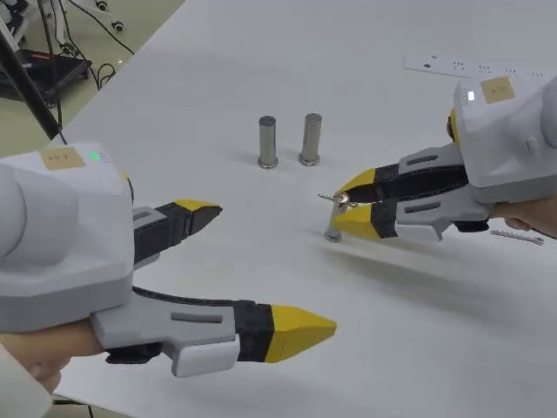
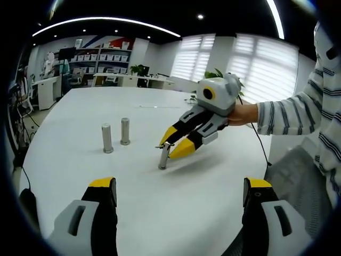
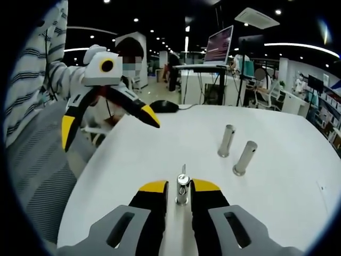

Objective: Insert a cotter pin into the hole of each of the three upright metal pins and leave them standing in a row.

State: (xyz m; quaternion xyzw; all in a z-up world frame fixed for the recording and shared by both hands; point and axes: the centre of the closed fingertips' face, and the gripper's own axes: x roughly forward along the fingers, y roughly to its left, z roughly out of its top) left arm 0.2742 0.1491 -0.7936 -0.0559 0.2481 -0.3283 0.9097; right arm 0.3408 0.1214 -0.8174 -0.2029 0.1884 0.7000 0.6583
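Observation:
Two bare metal pins (image 1: 267, 142) (image 1: 311, 139) stand upright side by side mid-table. A third metal pin (image 1: 333, 232) stands nearer, to their right. My right gripper (image 1: 348, 205) is shut on a cotter pin (image 1: 333, 198) at that pin's top, with the thin legs poking out to the left. In the right gripper view the third pin (image 3: 182, 193) sits between my yellow tips with the cotter pin (image 3: 184, 172) at its head. My left gripper (image 1: 261, 270) hovers open at the near left, with nothing between its fingers.
A loose cotter pin (image 1: 516, 235) lies on the white table (image 1: 261, 52) under the right hand. A white strip (image 1: 461, 64) lies at the far right. Floor, cables and a black stand (image 1: 35, 78) lie beyond the table's left edge.

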